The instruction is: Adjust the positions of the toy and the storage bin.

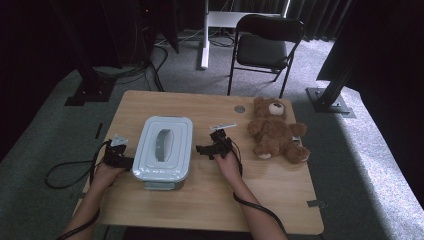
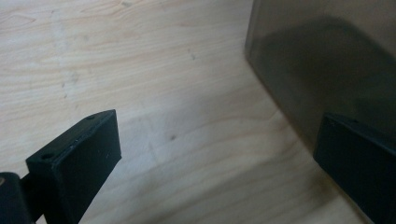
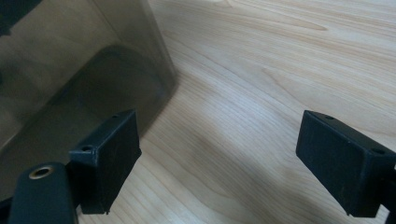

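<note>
On the light wooden table (image 1: 210, 200): one pale grey lidded plastic box (image 1: 163, 148), one brown teddy bear (image 1: 275, 131) at its 3 o'clock. Left gripper (image 1: 125, 161) at 9, right gripper (image 1: 204, 150) at 3; both jaw pairs apart, empty.

Dim room, grey carpet, one lit wooden surface.

Surface (image 1: 210, 195): pale wood grain, rounded corners, a small round metal cap (image 1: 239, 108) set into its far side. Floor (image 1: 370, 150): grey carpet, brighter patch at right where light falls. Black folding chair (image 1: 265, 45) stands beyond the far edge, facing the surface. White stand leg (image 1: 204, 35) just left of the chair, cables on the carpet near it. Dark curtains (image 1: 320, 15) along the back. Black posts on flat base plates at left (image 1: 87, 82) and right (image 1: 332, 95). Strips of tape on the carpet at left (image 1: 98, 130) and right (image 1: 316, 203).
</note>
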`<state>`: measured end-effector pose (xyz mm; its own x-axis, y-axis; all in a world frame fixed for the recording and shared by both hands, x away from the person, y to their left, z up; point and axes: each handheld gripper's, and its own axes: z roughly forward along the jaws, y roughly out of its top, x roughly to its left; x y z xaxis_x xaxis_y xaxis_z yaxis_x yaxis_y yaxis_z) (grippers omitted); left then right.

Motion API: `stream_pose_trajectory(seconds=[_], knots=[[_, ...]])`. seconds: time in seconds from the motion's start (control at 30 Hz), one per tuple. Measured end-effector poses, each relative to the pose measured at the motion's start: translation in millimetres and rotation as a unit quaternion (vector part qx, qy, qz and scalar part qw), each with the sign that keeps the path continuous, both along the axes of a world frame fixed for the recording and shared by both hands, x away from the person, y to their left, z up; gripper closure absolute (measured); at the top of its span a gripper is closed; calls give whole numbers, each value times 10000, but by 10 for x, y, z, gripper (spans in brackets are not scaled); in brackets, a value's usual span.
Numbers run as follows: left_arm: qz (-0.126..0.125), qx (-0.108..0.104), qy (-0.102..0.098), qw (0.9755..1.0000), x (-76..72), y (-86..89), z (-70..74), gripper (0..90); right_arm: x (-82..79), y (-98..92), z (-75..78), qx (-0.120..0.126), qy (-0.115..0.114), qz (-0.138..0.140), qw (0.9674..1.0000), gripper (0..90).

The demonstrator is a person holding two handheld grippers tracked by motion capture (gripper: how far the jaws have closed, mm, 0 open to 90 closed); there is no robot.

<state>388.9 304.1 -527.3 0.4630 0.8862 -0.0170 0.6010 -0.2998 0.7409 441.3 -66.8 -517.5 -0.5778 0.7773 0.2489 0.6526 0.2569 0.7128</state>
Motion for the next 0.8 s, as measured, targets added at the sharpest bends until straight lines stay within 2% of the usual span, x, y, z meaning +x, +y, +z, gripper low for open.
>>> stream_pose_trajectory(seconds=[0.07, 0.2, 0.3, 0.37, 0.43, 0.53, 0.77, 0.8], knots=[[53, 83, -36, 9999, 14, -27, 8, 14, 11, 40, 5, 17, -11, 51, 10000, 128], [56, 64, -58, 9999, 1, -57, 22, 14, -10, 67, -2, 100, -53, 131, 9998, 128], [43, 59, -45, 10000, -32, -100, 24, 14, -33, 81, -31, 75, -4, 220, 9997, 124], [17, 97, -37, 9999, -68, -150, 32, 15, -49, 78, -40, 121, -19, 313, 9994, 126], [-26, 175, -59, 9998, -106, -199, 44, 15, -63, 63, -37, 64, -100, 260, 9996, 127], [-156, 225, -54, 9996, -158, -274, 53, 15, -50, 7, -36, 63, -89, 254, 9996, 129], [-171, 337, -62, 9993, -297, -418, 71, 15, -3, -74, -63, 96, -74, 421, 9990, 137], [-239, 377, -45, 9990, -347, -447, 78, 15, 2, -80, -70, 104, -83, 453, 9989, 137]])
